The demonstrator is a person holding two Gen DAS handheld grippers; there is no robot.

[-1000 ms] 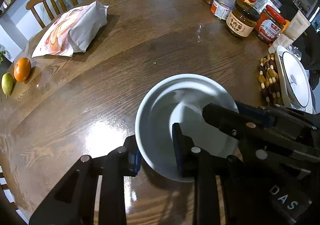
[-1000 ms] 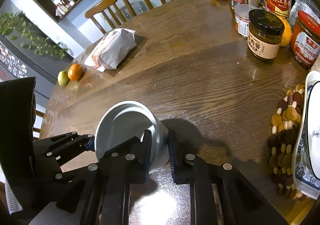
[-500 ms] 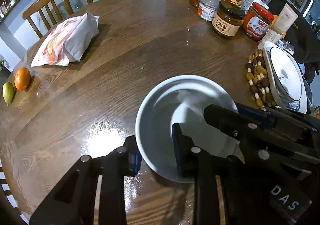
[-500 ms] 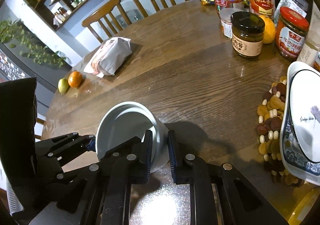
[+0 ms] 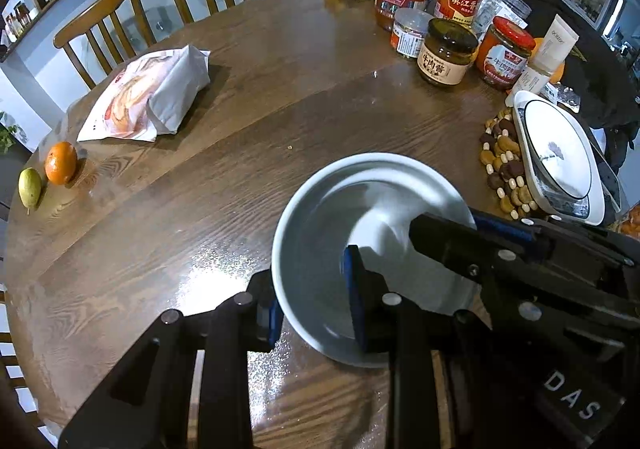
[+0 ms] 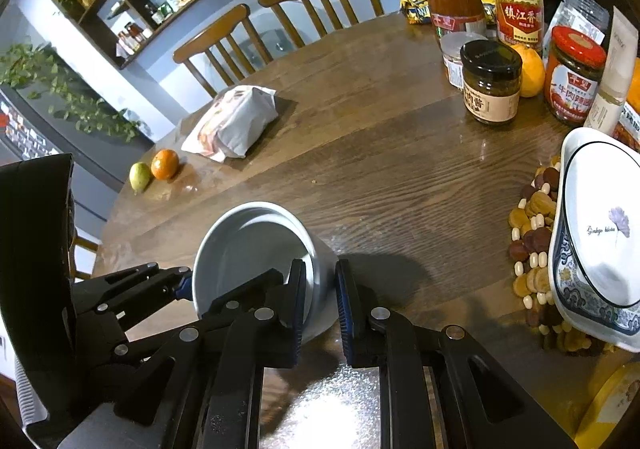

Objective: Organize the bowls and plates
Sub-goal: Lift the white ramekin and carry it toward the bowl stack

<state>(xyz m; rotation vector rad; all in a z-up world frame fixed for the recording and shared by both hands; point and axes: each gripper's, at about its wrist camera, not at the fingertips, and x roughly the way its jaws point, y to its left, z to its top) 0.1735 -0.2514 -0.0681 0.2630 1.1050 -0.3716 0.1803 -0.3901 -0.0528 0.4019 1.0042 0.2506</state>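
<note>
Wooden table [image 5: 248, 97], both claws pinching bowl [image 5: 320, 249]

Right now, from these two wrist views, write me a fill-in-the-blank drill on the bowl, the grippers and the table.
1. The white bowl is gripped by ____ grippers at once.
2. One finger of the left gripper is inside the bowl and the other is ____ its wall.
3. The orange lies beside a ____ fruit at the table's edge.
4. The oval plate rests on a mat of wooden ____.

Missing words: two; outside; green; beads
</note>
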